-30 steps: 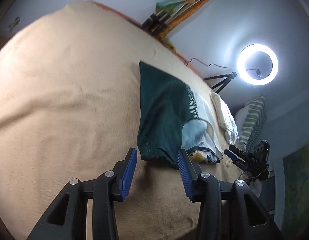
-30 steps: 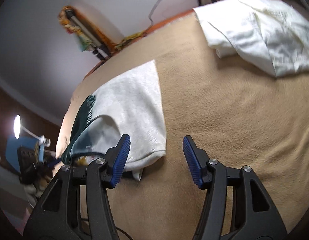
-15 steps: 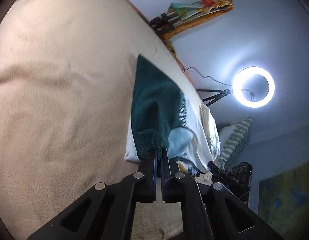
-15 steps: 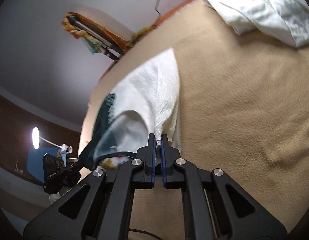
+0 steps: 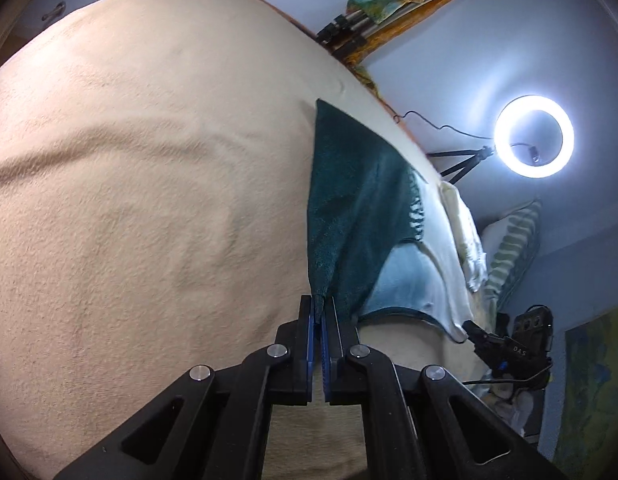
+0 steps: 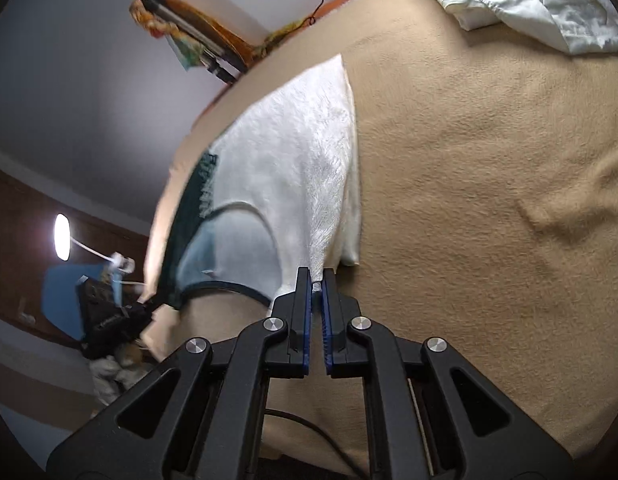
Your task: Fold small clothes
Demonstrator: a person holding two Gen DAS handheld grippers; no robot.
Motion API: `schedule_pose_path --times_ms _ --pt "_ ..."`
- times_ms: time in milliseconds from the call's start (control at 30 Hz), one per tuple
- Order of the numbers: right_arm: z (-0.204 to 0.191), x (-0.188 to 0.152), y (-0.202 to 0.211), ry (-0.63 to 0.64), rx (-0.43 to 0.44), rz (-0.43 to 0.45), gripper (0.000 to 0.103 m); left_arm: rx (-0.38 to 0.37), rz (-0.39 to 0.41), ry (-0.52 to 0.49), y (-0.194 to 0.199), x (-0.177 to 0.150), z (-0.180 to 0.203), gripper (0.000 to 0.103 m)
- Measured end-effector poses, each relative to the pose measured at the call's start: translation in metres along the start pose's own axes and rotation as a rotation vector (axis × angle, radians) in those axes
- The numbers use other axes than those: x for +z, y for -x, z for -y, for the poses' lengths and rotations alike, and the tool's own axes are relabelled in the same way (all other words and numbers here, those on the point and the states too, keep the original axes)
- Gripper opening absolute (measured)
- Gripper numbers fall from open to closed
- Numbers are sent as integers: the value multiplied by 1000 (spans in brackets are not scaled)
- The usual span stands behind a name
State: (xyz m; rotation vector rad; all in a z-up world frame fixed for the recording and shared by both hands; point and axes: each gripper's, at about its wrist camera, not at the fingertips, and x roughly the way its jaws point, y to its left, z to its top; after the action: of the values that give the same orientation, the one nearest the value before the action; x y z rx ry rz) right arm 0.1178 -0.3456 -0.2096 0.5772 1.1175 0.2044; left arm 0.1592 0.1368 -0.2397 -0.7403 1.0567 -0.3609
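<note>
A small sleeveless garment, dark green on one side (image 5: 349,200) and white on the other (image 6: 293,168), lies on the beige blanket. My left gripper (image 5: 319,308) is shut on its green near corner and lifts it off the blanket. My right gripper (image 6: 317,280) is shut on its white near corner, also raised. The pale blue inside (image 6: 229,244) and dark-trimmed neckline hang open between the two held corners. In the left wrist view the right gripper (image 5: 505,352) shows at the far corner.
The beige blanket (image 5: 149,200) covers the bed. A pile of white clothes (image 6: 529,0) lies at the far right. A lit ring light (image 5: 533,136) on a tripod and a striped pillow (image 5: 513,248) stand beyond the bed. Tripod legs lean on the wall (image 5: 349,36).
Both grippers went from open to shut on the garment's near corners, then lifted them, so the near edge now hangs above the blanket.
</note>
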Motion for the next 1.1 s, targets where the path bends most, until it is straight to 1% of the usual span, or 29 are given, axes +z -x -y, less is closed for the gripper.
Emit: schedule_pose_path --times_ms 67,100,133,167,200,233,300,400,467,500,567,667,733,800,867,967,1033,1100 --pt "2 0 1 15 -38 1 6 9 0 -15 0 -2 0 0" --pt "4 1 2 14 -49 1 8 23 2 -37 2 -3 2 4" --pt "3 4 4 20 -62 -1 16 36 7 -58 5 -4 4 6" --pt "4 5 7 33 -81 4 21 48 14 -80 9 -6 6 14" --pt "3 5 11 51 -98 16 29 58 22 -93 15 -6 7 21" --pt "2 6 16 68 -110 30 32 65 32 -100 21 -6 7 23" --pt "2 10 26 88 -114 55 33 81 59 -114 31 -4 9 28" --pt "-4 17 39 115 -112 115 33 93 108 -117 43 4 14 30" --pt "-17 28 41 146 -96 148 33 92 121 -144 41 11 27 30" --pt "-24 33 41 167 -90 161 33 96 126 -178 38 15 38 30" --pt "-46 46 36 224 -85 172 33 106 128 -230 27 25 60 30" --pt "-85 68 16 294 -67 167 33 120 144 -283 3 46 95 30" --pt "-105 82 -2 311 -52 149 33 140 149 -321 -20 61 117 29" --pt "-120 96 -26 308 -42 122 33 134 139 -333 -44 75 132 30" --pt "-129 103 -49 314 -54 102 33 146 133 -359 -70 85 145 29" --pt "-133 111 -84 320 -109 76 33 195 124 -395 -106 95 154 29" --pt "-127 114 -101 314 -146 58 33 235 115 -387 -126 98 149 29" --pt "-116 115 -114 290 -157 39 33 262 104 -373 -138 97 137 29"
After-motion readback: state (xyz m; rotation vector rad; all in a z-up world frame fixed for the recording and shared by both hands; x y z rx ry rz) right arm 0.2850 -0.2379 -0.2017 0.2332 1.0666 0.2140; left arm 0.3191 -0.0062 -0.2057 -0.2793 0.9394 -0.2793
